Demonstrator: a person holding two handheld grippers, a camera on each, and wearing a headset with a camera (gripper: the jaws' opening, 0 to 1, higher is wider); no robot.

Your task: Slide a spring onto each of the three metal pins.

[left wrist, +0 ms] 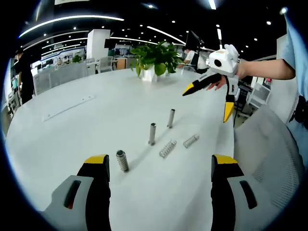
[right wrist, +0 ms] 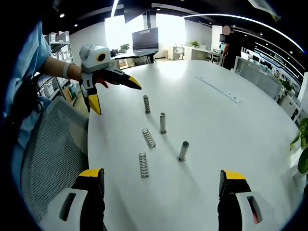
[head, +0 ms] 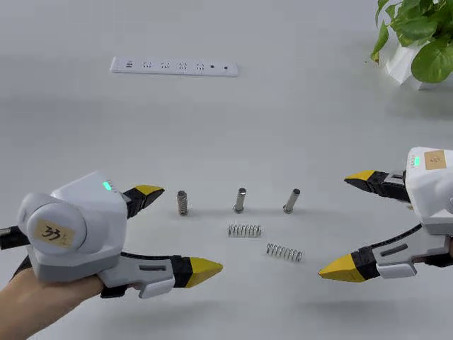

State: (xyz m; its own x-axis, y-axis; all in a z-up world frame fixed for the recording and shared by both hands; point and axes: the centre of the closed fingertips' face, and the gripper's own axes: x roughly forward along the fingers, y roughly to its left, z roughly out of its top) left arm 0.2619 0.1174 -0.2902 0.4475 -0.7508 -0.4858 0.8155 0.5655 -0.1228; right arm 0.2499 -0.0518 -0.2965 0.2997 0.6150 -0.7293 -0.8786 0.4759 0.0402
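I held the left gripper [head: 190,228] and the right gripper [head: 333,225] over the white table [head: 297,127], one on either side of the row of three upright pins, each with its jaws spread wide and nothing between them. The left pin [head: 181,194] already carried a fitted spring [head: 182,207], while the middle pin [head: 240,200] and right pin [head: 291,200] stood bare. The farther spring [head: 244,230] and the nearer spring [head: 284,252] lay flat just in front of those two.
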